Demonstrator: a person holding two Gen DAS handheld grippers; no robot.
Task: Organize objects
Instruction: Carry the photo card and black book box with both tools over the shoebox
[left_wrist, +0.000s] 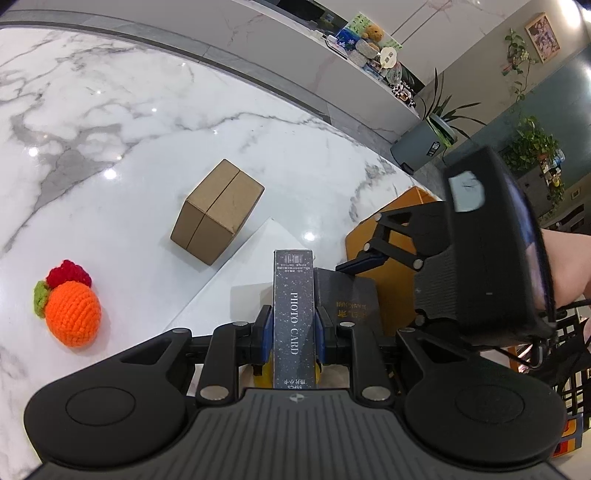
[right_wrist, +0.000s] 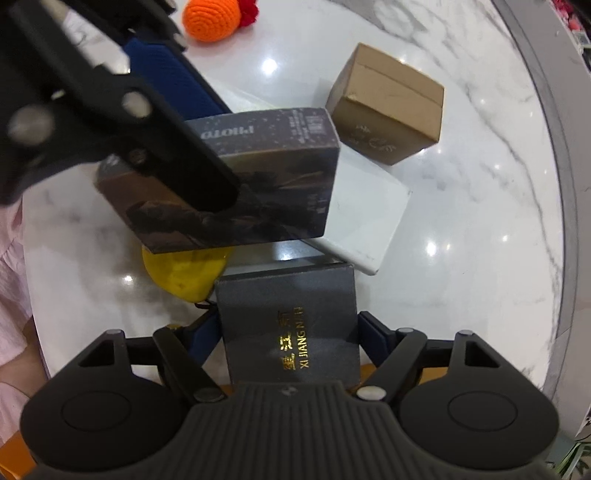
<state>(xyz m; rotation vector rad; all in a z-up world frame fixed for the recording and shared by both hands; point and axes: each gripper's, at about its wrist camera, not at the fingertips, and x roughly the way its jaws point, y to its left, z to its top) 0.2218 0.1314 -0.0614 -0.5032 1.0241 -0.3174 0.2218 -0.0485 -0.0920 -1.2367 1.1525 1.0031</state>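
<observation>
My left gripper (left_wrist: 293, 325) is shut on a dark "PHOTO CARD" box (left_wrist: 293, 314), held on edge above the table. The same box (right_wrist: 266, 184) shows in the right wrist view with the left gripper's fingers (right_wrist: 177, 74) clamped on it. My right gripper (right_wrist: 291, 328) is shut on a black "XI JIANGNAN" box (right_wrist: 291, 325), just right of the card box; it also shows in the left wrist view (left_wrist: 351, 299). A white flat box (right_wrist: 369, 218) lies on the marble table under both. A brown cardboard box (left_wrist: 218, 212) stands beyond it.
A crocheted orange with a red berry (left_wrist: 72, 310) lies at the left on the marble table (left_wrist: 110, 110). A yellow object (right_wrist: 184, 273) lies under the card box. An orange board (left_wrist: 388, 236) sits at the table's right edge.
</observation>
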